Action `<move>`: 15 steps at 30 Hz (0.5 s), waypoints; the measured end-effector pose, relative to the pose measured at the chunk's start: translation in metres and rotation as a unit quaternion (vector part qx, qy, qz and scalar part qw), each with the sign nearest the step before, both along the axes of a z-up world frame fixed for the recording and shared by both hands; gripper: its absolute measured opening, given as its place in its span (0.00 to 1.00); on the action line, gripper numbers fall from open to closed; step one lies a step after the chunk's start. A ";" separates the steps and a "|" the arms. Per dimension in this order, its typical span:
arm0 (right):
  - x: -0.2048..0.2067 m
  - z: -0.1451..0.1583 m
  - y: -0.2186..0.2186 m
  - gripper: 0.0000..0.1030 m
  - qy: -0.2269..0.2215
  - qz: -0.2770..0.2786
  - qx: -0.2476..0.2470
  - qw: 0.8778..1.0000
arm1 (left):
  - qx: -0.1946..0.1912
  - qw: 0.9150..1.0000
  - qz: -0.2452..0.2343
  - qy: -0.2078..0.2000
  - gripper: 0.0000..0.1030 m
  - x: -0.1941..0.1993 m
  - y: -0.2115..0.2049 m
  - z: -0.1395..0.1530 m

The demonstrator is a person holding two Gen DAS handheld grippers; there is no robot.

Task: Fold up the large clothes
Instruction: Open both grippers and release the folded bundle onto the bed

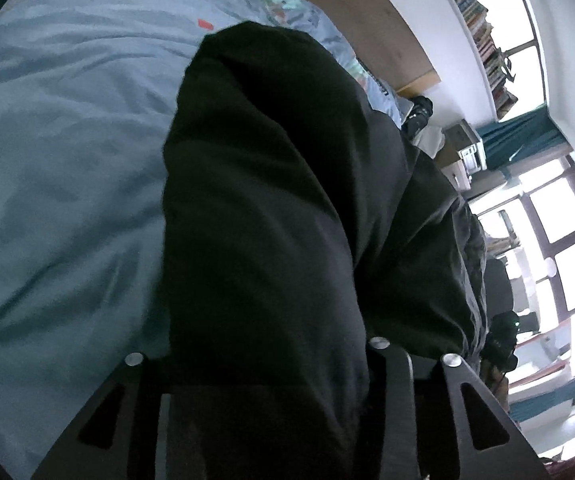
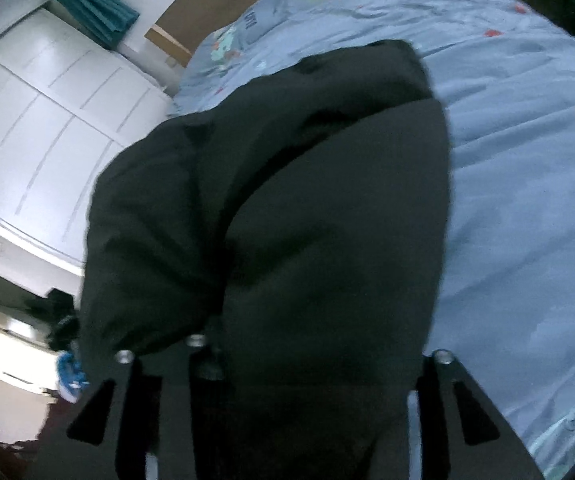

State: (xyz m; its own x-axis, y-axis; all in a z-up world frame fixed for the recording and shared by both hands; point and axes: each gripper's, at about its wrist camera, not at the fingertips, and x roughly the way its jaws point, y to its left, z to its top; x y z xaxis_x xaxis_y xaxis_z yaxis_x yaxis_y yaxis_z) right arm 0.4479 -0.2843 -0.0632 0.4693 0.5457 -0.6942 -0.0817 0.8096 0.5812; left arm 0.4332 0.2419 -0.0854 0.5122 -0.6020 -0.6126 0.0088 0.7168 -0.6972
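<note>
Draping over both grippers, the dark garment (image 1: 271, 208) lies on a bed with a pale blue cover (image 1: 55, 152), its far end reaching toward the headboard and its near end bunched right at the cameras. At the left gripper (image 1: 283, 364) the jaws stand partly apart with cloth lying between and over them; whether the pads press on it I cannot tell, since the fabric hides the tips. The cloth looks soft, thick and limp, probably a padded jacket or heavy trousers, so it should sag and slump instead of holding a crease, and its smooth surface may slip. At the right gripper (image 2: 287, 360) the picture is the same: jaws partly open, garment (image 2: 287, 208) heaped across them, contact hidden. A firm hold would best come at a hem, seam or doubled edge, both sides level.
</note>
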 end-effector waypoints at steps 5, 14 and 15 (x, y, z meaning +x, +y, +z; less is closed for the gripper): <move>-0.013 -0.005 -0.019 0.57 -0.015 -0.038 -0.032 0.999 | 0.021 1.000 -0.002 -0.006 0.46 -0.002 -0.003 0.012; -0.053 0.029 -0.025 0.59 -0.044 -0.093 -0.089 0.991 | 0.067 0.996 0.061 -0.015 0.67 -0.039 0.018 0.052; -0.056 0.037 -0.023 0.59 -0.050 -0.099 -0.091 0.990 | 0.073 0.995 0.068 -0.018 0.69 -0.045 0.020 0.059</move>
State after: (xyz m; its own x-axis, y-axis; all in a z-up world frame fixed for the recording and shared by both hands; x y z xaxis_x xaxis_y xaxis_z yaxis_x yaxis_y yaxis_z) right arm 0.3918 -0.3071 -0.0263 0.6259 0.3059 -0.7174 0.0396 0.9062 0.4209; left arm 0.3886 0.2618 -0.0265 0.6058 -0.4317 -0.6683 -0.0720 0.8068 -0.5865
